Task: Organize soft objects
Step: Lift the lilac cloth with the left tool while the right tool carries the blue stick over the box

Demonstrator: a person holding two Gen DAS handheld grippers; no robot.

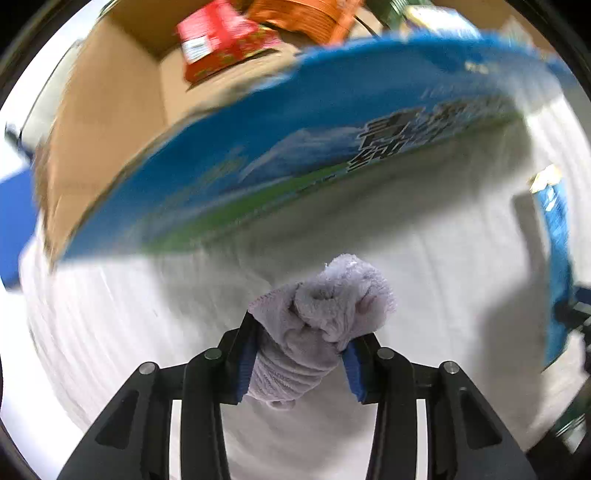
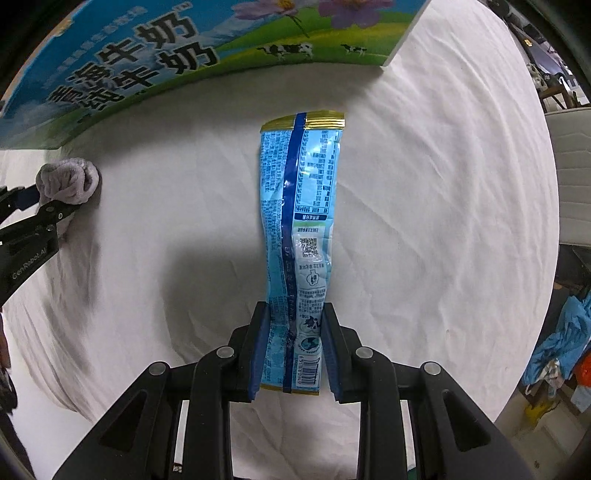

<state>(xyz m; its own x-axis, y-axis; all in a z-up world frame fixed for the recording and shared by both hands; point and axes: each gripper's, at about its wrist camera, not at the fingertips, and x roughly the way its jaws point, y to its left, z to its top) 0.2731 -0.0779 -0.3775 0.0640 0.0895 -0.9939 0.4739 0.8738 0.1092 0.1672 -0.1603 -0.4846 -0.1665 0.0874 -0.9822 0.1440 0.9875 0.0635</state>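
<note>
My left gripper (image 1: 301, 354) is shut on a bunched pale lilac cloth (image 1: 325, 306) and holds it above the white tablecloth, just in front of the open blue milk carton box (image 1: 258, 147). The view is motion-blurred. The cloth (image 2: 70, 181) and the left gripper (image 2: 44, 206) also show at the left of the right wrist view. My right gripper (image 2: 295, 350) is shut on the lower end of a long light-blue snack packet (image 2: 299, 229), which stands up above the cloth-covered table. The same packet (image 1: 554, 258) shows at the right edge of the left wrist view.
The box's blue printed wall (image 2: 147, 55) runs along the far side of the white-covered table (image 2: 424, 221). Inside the box lie a red packet (image 1: 218, 40) and an orange packet (image 1: 306, 14). A chair (image 2: 570, 147) and clutter (image 2: 561, 343) stand beyond the table's right edge.
</note>
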